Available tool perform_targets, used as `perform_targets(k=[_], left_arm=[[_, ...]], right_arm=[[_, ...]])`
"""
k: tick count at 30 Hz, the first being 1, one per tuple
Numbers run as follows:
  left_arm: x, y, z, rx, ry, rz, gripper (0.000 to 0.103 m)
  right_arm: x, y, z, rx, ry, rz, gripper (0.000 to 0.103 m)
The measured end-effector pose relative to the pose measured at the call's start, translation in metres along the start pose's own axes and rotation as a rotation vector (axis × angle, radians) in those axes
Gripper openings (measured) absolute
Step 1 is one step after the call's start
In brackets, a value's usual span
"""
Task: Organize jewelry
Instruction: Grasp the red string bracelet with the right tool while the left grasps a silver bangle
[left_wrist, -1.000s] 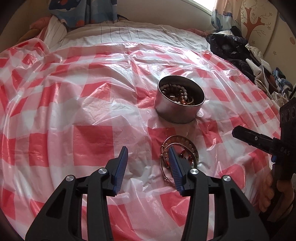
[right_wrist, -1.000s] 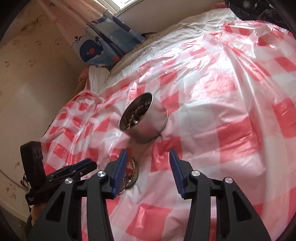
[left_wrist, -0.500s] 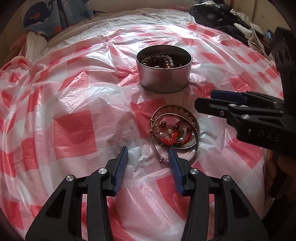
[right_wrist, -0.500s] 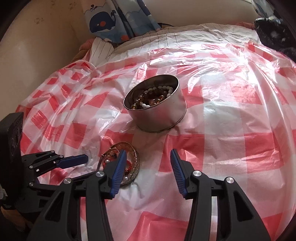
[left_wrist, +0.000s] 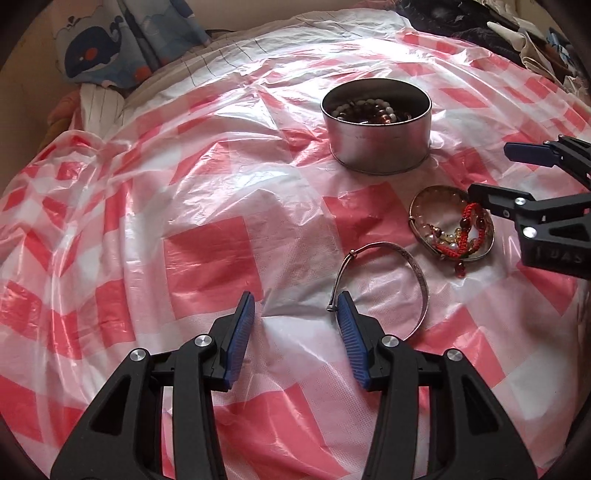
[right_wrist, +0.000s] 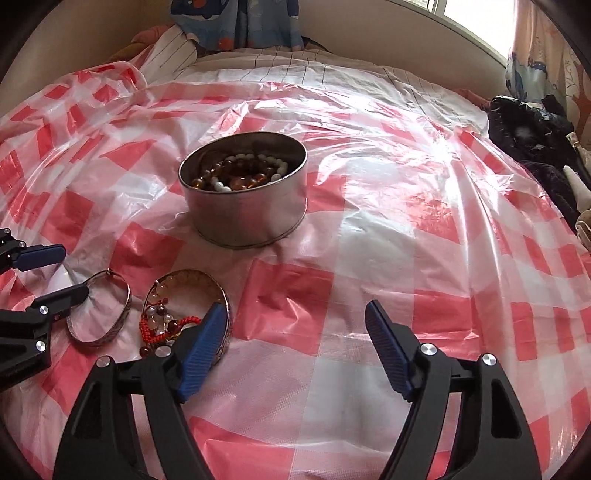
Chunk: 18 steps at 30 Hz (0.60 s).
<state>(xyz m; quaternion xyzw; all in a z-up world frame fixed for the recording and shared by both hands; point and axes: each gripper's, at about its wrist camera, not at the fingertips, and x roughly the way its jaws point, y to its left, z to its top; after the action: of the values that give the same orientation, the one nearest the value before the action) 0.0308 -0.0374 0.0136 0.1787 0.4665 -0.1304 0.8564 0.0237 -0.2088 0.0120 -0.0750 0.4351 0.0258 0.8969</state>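
So, partway through I'd say. Nearest the left gripper (left_wrist: 295, 325) is a silver bangle (left_wrist: 391, 284), lying loose on the checked sheet (left_wrist: 207, 251). One end of it sits right by the tip of that gripper's right finger, but I honestly can't tell if they touch. Its jaws are half spread with nothing between them.

The right gripper (right_wrist: 295, 328) has just been opening its jaws, and they're wide apart now and empty. Its left finger hangs over the near rim of the wide bangle (right_wrist: 188, 314), which lies flat with a red cord bracelet (right_wrist: 166, 328) and some loose beads heaped inside its ring. The two bangles are just beside each other.

Further back stands the tin (right_wrist: 245, 199), well apart from both grippers, already holding a pile of amber and white bead strands.

My guess: beads sorted, the two bangles and the red cord bracelet left to go.
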Motion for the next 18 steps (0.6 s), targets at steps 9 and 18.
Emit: perform_targets(k=[9, 18], left_arm=[[0.000, -0.001, 0.001, 0.006, -0.008, -0.021, 0.044], [-0.002, 0.003, 0.000, 0.002, -0.009, -0.016, 0.044]], right_arm=[[-0.003, 0.016, -0.001, 0.015, 0.018, 0.370, 0.063], [-0.012, 0.054, -0.011, -0.146, 0.037, 0.426, 0.060]])
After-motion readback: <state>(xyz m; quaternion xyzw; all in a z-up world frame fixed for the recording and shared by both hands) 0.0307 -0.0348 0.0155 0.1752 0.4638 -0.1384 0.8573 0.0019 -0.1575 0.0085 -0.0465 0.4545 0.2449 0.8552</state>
